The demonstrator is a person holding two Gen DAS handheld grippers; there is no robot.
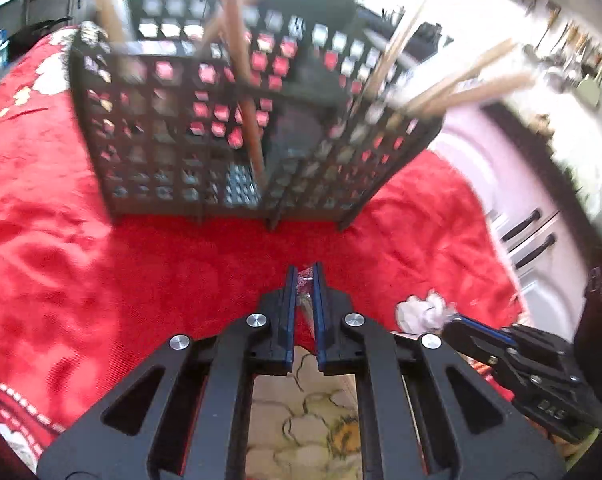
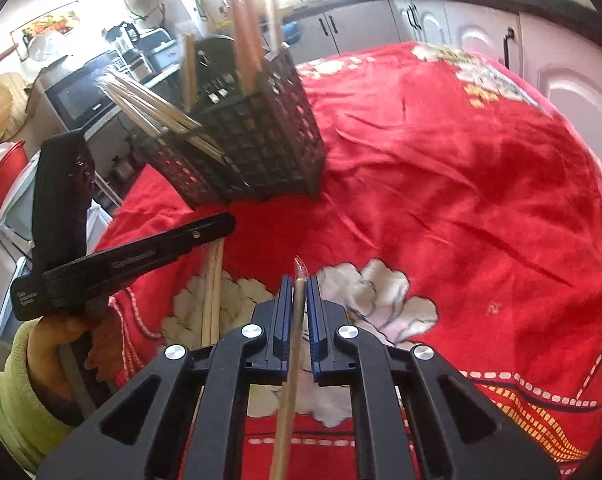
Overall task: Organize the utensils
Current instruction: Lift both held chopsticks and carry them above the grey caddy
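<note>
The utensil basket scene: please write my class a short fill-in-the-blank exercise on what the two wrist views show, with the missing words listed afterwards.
1. The black utensil basket stands on a ____ cloth.
2. The right gripper is shut on a thin ____ stick.
3. The bundle of thin skewers leans out over the basket's ____.
4. The left gripper has its fingers nearly ____.

Missing words: red; wooden; rim; closed
</note>
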